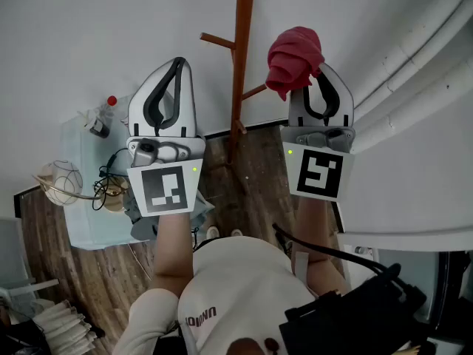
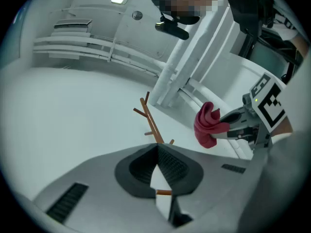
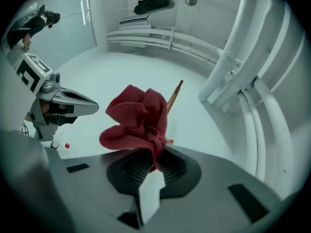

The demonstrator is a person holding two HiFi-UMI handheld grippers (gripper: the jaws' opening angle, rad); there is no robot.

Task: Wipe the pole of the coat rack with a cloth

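Shut tight on a fold of the red cloth (image 3: 138, 123): so stand the jaws of the right gripper (image 3: 155, 160), low at centre frame in the right gripper view, with the rest of the fabric bunched up loose above the tips. Just behind the bunch, up and right of centre, shows a short tilted stretch of the coat rack pole (image 3: 174, 95); touching or apart, cannot tell. In the head view, holds the cloth at upper centre-right, just right of the pole and near a side peg.

Pressed together at the tips, with nothing gripped: so stand the jaws of the left gripper (image 2: 158, 152), low at centre frame in the left gripper view. Through the slit lower down, only a sliver of orange-brown wood behind. Beyond the tips rises the pole with its pegs, and right of it hangs the cloth in the other claw. In the head view, hovers left of the pole, apart from it.

Further out in the head view: white pipes (image 1: 421, 43) along the wall at upper right, a pale blue table (image 1: 77, 224) at left, a small red cap (image 1: 111, 100) on it, dark wood floor (image 1: 259, 161) at the pole's foot.
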